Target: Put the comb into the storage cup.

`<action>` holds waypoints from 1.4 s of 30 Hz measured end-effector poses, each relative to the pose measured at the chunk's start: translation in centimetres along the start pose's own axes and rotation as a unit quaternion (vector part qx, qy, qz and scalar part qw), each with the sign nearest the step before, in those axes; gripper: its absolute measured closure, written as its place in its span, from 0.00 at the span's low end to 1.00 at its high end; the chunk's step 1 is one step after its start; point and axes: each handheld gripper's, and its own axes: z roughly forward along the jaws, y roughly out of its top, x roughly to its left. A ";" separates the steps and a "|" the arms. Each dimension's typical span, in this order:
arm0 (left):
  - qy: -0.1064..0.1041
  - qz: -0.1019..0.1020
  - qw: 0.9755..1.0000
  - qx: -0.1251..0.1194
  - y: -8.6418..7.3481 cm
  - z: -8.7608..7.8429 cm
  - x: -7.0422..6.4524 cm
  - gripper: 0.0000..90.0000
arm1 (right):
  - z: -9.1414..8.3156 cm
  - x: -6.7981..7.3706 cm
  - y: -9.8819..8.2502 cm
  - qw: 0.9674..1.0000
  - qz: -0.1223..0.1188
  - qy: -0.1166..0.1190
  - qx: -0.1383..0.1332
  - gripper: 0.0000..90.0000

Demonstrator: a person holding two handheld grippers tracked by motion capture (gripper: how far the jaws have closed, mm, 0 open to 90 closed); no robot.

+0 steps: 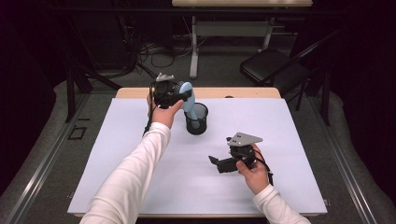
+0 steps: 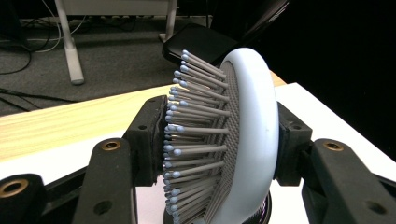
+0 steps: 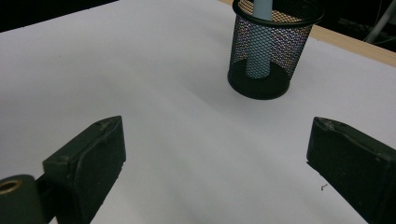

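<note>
The high view looks forward and down over the white table (image 1: 140,186) from the person's side. The left gripper view sits close against the hairbrush (image 2: 243,135), facing the room behind. The right gripper view looks low across the table. All three share the mesh cup (image 3: 273,51).

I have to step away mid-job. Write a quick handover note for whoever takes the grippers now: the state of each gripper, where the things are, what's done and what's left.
Left gripper: jaws on the head of the pale blue hairbrush, one pad on the bristles, the other on the back.
Right gripper: open, holding nothing, low over the white mat, pointing toward the cup.
Black mesh cup: upright near the far middle of the mat.
Done: the brush handle is down inside the cup, head sticking out the top.
Left: probably just let go of the brush and draw the left gripper back.
</note>
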 end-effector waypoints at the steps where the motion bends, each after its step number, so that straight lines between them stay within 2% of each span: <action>1: 0.000 0.000 1.000 -0.003 0.0 0.0 0.0 0.52 | 0.0 0.0 0.0 1.000 0.000 0.000 0.000 0.05; 7: -0.007 -0.006 1.000 -0.006 0.0 0.0 0.0 0.52 | 0.0 0.0 0.0 1.000 -0.001 -0.002 0.000 0.05; 17: -0.004 -0.008 1.000 -0.012 -0.2 0.0 0.0 0.52 | 0.0 0.0 0.0 1.000 -0.001 -0.002 -0.001 0.05; 22: -0.014 -0.017 1.000 -0.021 -0.3 -0.1 0.1 0.50 | -0.1 -0.1 0.0 1.000 -0.001 -0.003 -0.001 0.05; 36: -0.019 -0.009 0.999 -0.034 -0.6 0.1 0.1 0.42 | 0.0 0.0 0.0 1.000 -0.002 -0.002 0.001 0.05; 40: -0.018 -0.010 0.999 -0.035 -0.6 0.1 0.1 0.45 | 0.0 0.0 0.0 1.000 -0.002 -0.002 0.001 0.05; 42: -0.019 -0.004 0.999 -0.039 -0.6 0.0 0.1 0.49 | 0.0 0.0 0.0 1.000 -0.003 -0.002 0.000 0.05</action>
